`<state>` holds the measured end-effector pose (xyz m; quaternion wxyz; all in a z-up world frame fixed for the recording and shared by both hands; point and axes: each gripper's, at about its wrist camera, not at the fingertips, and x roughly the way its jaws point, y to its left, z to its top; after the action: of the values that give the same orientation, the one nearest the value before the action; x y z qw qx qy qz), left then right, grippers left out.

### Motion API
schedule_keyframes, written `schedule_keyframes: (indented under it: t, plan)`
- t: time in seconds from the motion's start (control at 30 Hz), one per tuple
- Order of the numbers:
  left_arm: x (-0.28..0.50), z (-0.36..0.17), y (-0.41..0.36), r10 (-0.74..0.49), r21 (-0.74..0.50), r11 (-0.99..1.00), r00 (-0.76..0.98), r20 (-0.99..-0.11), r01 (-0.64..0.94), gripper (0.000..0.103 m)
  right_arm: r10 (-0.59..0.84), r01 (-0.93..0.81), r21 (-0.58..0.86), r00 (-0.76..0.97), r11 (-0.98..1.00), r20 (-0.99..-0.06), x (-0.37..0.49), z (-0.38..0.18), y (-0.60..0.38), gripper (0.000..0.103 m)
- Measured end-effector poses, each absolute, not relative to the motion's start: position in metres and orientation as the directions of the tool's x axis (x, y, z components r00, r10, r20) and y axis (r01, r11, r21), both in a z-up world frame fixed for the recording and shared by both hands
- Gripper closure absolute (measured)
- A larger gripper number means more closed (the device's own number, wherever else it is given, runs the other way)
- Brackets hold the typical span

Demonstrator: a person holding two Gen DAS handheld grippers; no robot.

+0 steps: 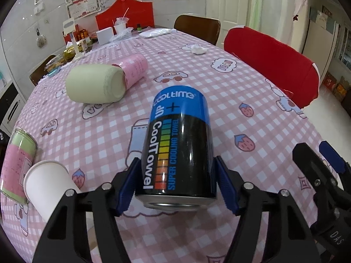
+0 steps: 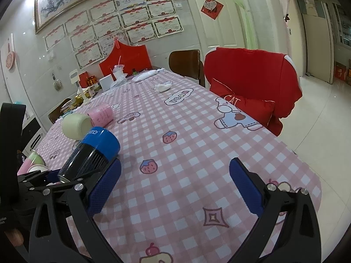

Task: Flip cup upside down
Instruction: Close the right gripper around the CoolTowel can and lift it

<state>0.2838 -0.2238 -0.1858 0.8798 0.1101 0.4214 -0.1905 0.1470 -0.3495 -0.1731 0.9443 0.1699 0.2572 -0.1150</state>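
Right up close, the left gripper (image 1: 175, 186) has its two blue ribbed pads pressed against the sides of the can-shaped cup (image 1: 178, 144), a black cylinder with a blue band at the far end and "CoolTowel" lettering beside a rainbow bar scale. The cup is tilted, its metal-rimmed end toward the camera and the blue end pointing away and up, lifted off the tablecloth (image 1: 197, 70). Off to the side, the right gripper (image 2: 175, 186) hovers low over the cloth with its blue fingers spread wide and nothing between them; in its view the held cup (image 2: 94, 151) leans just beyond its left finger.

Beside the left gripper's left finger a white paper cup (image 1: 47, 179) lies on its side, mouth toward the camera, touching or nearly touching a pink-and-green tin (image 1: 18, 164) with a metal rim. Farther out on the cloth a pale green cylinder (image 1: 95, 84) lies on its side against a pink cylinder (image 1: 135, 65), both matte and soft-looking.

The tablecloth is pink-and-white gingham printed with strawberries, cars and cartoon figures. Along the right edge stands a chair draped in a red cover (image 2: 252, 74), with a dark wooden chair (image 2: 185, 65) behind it. At the far end sit a white box, a crumpled tissue (image 1: 198, 49) and assorted clutter before a red board (image 1: 125, 15).
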Motion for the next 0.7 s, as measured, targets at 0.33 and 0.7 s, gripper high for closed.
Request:
schedule_keyframes:
  t: [0.33,0.7]
  plan:
    - [0.248,-0.183,-0.205,-0.282,-0.013,0.899,0.555,-0.783,0.438,0.036,-0.108,0.28,0.26,0.844,0.924,-0.526,0.13,-0.163,-0.334,0.008]
    - [0.2,-0.183,-0.177,-0.293,-0.027,0.902,0.566,-0.771,0.43,0.036,-0.09,0.238,0.227,0.85,0.944,-0.518,0.102,-0.154,-0.301,0.008]
